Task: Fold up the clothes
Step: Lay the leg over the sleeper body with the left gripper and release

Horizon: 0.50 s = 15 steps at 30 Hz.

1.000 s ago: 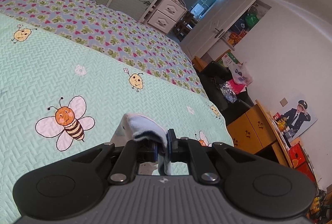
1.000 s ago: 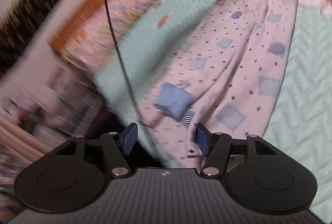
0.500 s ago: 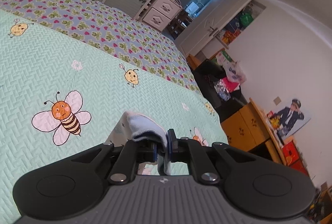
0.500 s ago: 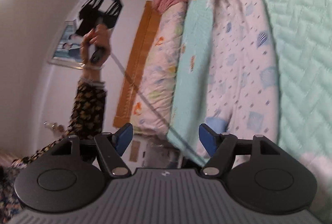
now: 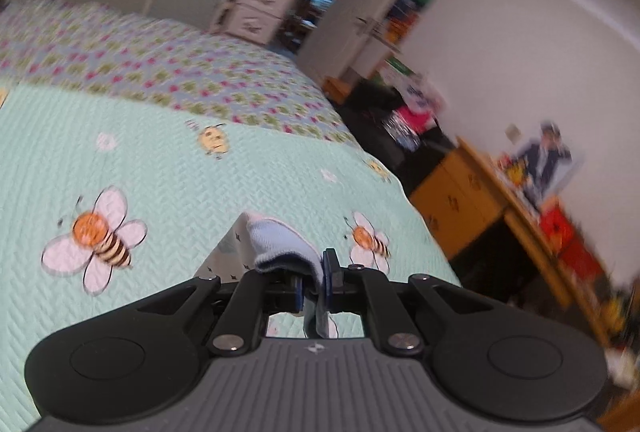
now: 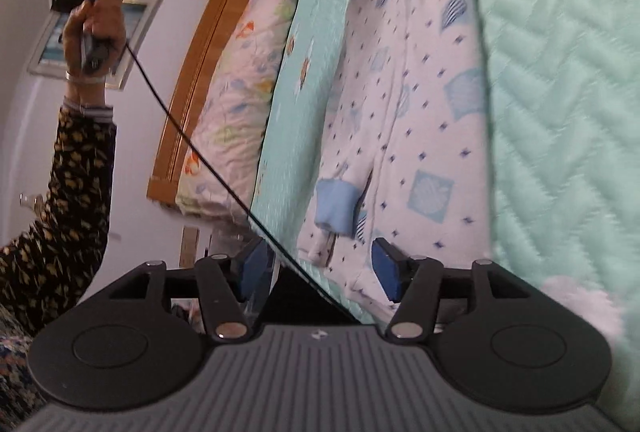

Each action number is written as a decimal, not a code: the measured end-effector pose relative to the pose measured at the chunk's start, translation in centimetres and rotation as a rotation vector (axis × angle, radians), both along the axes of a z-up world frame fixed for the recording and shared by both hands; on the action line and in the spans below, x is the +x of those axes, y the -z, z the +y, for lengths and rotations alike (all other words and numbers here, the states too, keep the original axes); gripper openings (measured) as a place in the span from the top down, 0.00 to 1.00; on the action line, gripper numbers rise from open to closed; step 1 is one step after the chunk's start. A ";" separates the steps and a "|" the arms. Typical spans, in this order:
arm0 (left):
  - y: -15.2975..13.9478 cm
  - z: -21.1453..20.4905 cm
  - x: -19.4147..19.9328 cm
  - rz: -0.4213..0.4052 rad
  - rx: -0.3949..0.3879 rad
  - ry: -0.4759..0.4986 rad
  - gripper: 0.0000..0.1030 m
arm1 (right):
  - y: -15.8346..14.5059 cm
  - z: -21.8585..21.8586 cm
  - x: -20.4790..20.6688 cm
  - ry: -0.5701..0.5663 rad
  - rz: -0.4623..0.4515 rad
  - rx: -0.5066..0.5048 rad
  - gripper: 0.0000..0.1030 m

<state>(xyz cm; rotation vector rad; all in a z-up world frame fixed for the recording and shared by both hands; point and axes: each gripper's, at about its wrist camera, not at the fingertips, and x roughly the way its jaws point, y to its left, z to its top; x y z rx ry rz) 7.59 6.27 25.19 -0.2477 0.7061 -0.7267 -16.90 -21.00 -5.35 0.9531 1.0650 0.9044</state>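
Now left tool (image 5: 312,286) pinches the garment's cuff (image 5: 280,248).

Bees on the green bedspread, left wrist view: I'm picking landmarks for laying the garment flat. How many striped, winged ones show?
2. One large bee lies left of the left gripper; a smaller bee just right of its fingertips. The gripper body may hide others.

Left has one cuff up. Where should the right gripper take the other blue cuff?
Grip the blue cuff across its flat band. It lies on the white garment just ahead of the open right gripper, whose jaws have just been closing with nothing clamped. Come straight forward and low, probably one pad sliding under its free edge.
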 end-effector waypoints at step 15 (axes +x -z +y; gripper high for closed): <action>0.8 -2.8 -8.8 -0.110 0.228 0.229 0.92 | -2.7 -6.1 1.3 0.257 -0.129 -0.110 0.35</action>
